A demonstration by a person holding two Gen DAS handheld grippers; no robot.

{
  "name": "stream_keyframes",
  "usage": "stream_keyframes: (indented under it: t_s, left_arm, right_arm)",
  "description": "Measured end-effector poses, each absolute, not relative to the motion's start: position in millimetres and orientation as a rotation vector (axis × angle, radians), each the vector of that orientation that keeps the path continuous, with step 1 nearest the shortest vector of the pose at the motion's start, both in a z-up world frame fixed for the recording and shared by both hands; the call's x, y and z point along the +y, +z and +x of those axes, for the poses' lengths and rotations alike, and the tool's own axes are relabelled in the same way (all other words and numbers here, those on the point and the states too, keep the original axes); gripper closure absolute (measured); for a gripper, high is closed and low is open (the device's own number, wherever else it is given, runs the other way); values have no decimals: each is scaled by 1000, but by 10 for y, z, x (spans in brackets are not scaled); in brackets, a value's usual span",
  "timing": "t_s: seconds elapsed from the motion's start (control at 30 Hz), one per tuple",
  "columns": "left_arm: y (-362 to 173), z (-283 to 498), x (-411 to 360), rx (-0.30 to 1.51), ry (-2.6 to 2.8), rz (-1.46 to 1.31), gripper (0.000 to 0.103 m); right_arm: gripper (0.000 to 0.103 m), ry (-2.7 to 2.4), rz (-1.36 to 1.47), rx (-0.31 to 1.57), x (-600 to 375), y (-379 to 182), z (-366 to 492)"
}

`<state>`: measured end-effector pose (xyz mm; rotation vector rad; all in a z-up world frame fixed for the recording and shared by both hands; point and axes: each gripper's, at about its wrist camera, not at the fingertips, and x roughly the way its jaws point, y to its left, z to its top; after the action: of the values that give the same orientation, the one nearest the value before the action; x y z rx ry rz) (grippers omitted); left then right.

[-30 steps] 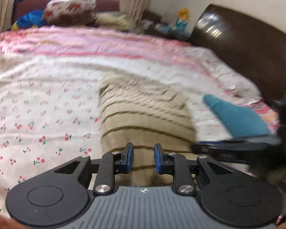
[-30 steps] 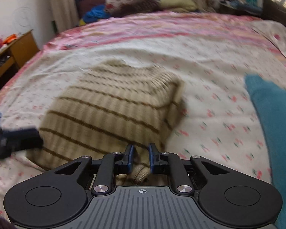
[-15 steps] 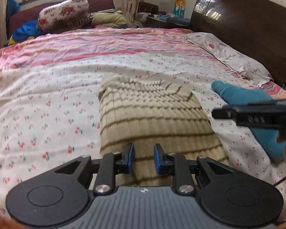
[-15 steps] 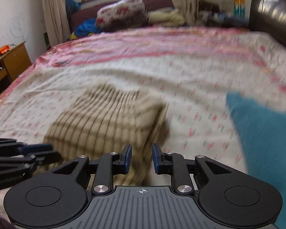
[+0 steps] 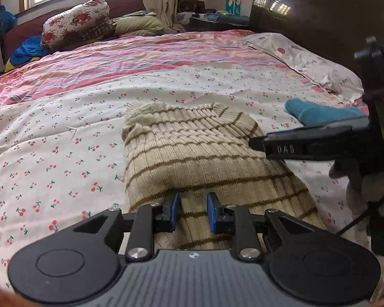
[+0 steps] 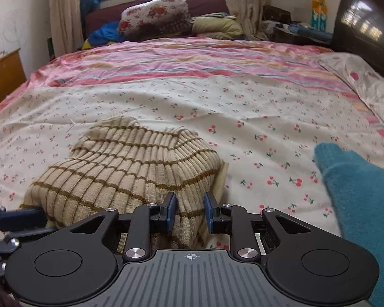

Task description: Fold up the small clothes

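Note:
A beige knit sweater with brown stripes (image 5: 192,153) lies folded on the cherry-print bedsheet (image 5: 51,153); it also shows in the right wrist view (image 6: 130,168). My left gripper (image 5: 192,211) is open, its blue pads apart above the sweater's near edge. My right gripper (image 6: 189,211) is open too, over the sweater's near right corner; it shows side-on in the left wrist view (image 5: 307,144). Neither holds cloth.
A teal garment (image 6: 358,199) lies on the bed to the right, also in the left wrist view (image 5: 322,113). A dark headboard (image 5: 320,25) and pillow (image 5: 307,58) are at the right. Bedding is piled at the far end (image 6: 153,15). A wooden table (image 6: 2,74) stands left.
Both grippers have pulled back and up from the sweater. The right gripper's jaws opened a little wider. The sweater stays folded on the sheet.

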<state>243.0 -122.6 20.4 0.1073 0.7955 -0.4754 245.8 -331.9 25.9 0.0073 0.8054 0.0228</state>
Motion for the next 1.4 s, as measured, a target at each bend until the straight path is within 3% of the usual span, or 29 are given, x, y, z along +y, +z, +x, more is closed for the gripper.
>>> stream_keyframes:
  t_s: [0.3, 0.33, 0.4, 0.43, 0.47, 0.63, 0.83, 1.0, 1.1, 1.17, 1.27, 1.33, 1.4]
  left_arm:
    - [391, 2235, -933, 750, -483, 39, 69]
    - [411, 2254, -872, 743, -477, 11, 65]
    - [418, 2327, -753, 737, -460, -51, 62]
    - [402, 2388, -699, 744, -453, -86, 60]
    - [373, 2447, -658, 755, -454, -122, 59]
    - [113, 2693, -610, 813, -470, -200, 49]
    - [-45, 2690, -475, 839, -551, -238, 47]
    - [-242, 2791, -565, 873, -572, -308, 42]
    - [-238, 2764, -611, 869, -577, -300, 42]
    - [-231, 2710, -597, 878, -594, -290, 47]
    - [-224, 2595, -530, 905, -618, -315, 55]
    - [-207, 2455, -486, 924, -648, -322, 70]
    - [-176, 2262, -447, 929, -671, -316, 70]
  right_arm:
    - [75, 53, 69, 773, -3393, 484, 2044]
    - [71, 57, 87, 776, -3416, 474, 1990]
    - [54, 78, 152, 788, -3483, 429, 1921]
    - [41, 83, 185, 791, -3523, 410, 1904]
    - [36, 90, 220, 793, -3570, 378, 1896]
    - [36, 142, 447, 864, -3743, 97, 2005]
    - [35, 210, 599, 860, -3875, -66, 2003]
    - [26, 253, 642, 848, -3862, -152, 2069]
    - [28, 267, 630, 853, -3776, -147, 2105]
    - [49, 289, 631, 877, -3722, -146, 2104]
    - [68, 306, 661, 903, -3698, -143, 2040]
    - [74, 327, 693, 914, -3692, -120, 1969]
    - [76, 347, 675, 923, -3646, -54, 1860]
